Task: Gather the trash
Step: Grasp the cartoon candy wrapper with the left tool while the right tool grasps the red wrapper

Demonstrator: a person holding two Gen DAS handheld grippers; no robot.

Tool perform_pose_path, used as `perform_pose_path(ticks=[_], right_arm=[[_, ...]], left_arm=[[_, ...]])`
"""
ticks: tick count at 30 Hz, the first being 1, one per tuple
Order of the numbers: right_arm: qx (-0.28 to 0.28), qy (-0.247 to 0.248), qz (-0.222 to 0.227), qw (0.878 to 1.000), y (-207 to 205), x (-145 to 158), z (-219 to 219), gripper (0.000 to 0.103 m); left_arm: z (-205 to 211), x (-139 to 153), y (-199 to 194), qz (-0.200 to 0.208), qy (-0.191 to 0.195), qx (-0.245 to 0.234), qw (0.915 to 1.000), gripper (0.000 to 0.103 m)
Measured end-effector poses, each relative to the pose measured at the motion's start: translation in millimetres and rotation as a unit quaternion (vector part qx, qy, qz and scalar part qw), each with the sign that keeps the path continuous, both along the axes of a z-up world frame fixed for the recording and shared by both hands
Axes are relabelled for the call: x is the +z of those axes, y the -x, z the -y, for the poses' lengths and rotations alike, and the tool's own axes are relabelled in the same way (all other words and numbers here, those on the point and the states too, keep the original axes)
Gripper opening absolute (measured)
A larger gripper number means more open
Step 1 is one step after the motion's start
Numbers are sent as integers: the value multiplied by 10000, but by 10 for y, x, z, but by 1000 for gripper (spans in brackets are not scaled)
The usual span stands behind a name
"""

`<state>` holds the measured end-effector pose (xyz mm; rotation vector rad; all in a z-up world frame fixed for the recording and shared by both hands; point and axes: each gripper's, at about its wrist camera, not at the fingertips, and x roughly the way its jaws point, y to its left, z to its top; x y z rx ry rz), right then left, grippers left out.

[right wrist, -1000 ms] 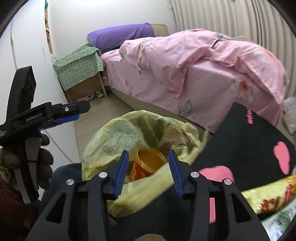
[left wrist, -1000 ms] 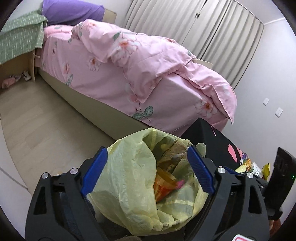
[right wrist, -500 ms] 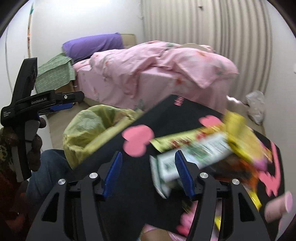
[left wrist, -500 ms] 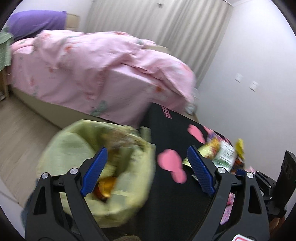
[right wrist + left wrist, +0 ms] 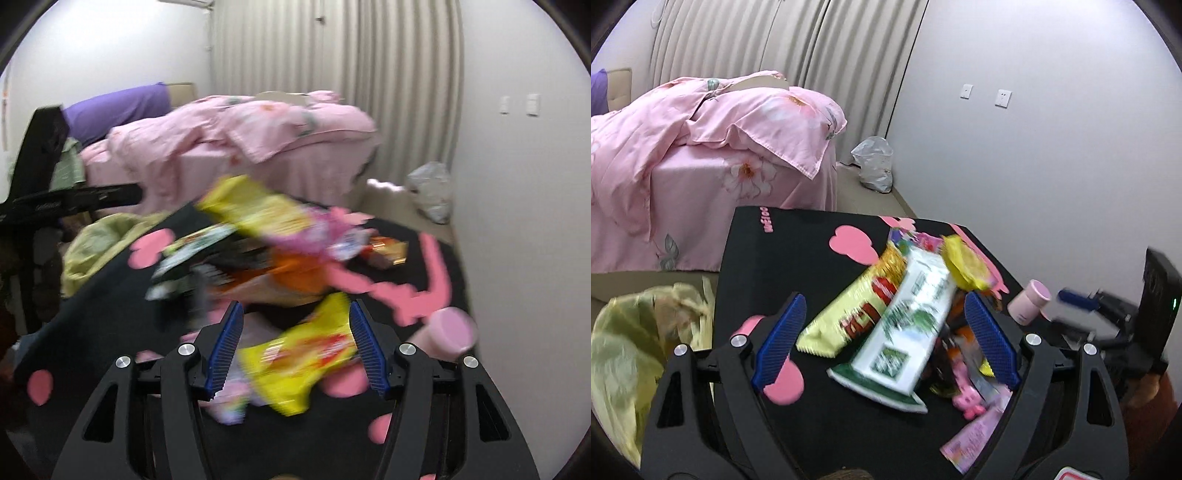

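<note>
Both my tongs, left gripper [image 5: 882, 339] and right gripper [image 5: 295, 349], gape wide and empty over light, crinkly, slippery foil snack wrappers [image 5: 905, 332] heaped on the black heart-print table [image 5: 798, 243]; I'd pinch a flat edge.

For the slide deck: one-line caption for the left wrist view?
Open left gripper above snack wrappers piled on a black mat, yellow trash bag at left, pink bed behind.

Bedroom: pink-quilted bed [image 5: 713, 147] (curtains [image 5: 798, 40] behind).
</note>
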<state>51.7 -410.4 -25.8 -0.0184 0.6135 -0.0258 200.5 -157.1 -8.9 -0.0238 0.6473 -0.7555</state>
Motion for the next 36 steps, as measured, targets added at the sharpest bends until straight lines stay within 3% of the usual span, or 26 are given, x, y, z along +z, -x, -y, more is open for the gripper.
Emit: perform_pose_path(ticks=[3,7,12,14,16,18,20,24,25,29,31,34,36], right_arm=[[-500,-154,125,9986,-305,127,426,57],[-1138,-395,175,9926,-842,174,772,57],[-1097,-470,121,9928,-1162,192,899,57],[-992,-280,26,9947,-1217,222,951,57],[-585,-14,-161,9982,-1284,251,1014,57],[-237,295,-290,9989,-1306,266,1036,57],[209,652,-512,9963,-1370,223,1065,56],[1186,907,-1182,9817,-1614,-22,1188,56],[1364,844,-1360,9776,-1719,-119,1254,55],[1684,220,-1464,9745,-1967,-321,1452,55],[1853,-225,-1616,9691,-2126,-457,1512,55],[2136,-180,-1698,9619,-2222,-580,1410,55],[2489,-296,-1844,9504,-2270,-642,1309,55]], left_arm=[[71,17,-249,-58,21,-98,9999,83],[300,111,-715,191,-29,-498,9986,83],[870,65,-1348,200,-488,-1359,9893,83],[1205,-31,-1527,185,-893,-1829,9789,83],[1481,-151,-1616,110,-1255,-2385,9629,83],[1749,-330,-1707,-136,-1525,-2894,9449,83],[1933,-489,-1772,-377,-1693,-3099,9348,81],[2139,-825,-1876,-1089,-1993,-3137,9220,55],[2143,-854,-1858,-1123,-1995,-3119,9221,46],[2081,-822,-1899,-1165,-1832,-2634,9400,29],[1957,-763,-1903,-1183,-1782,-2343,9483,23],[1801,-642,-1906,-1126,-1627,-2106,9573,16],[1702,-567,-1938,-1196,-1475,-1933,9626,13]])
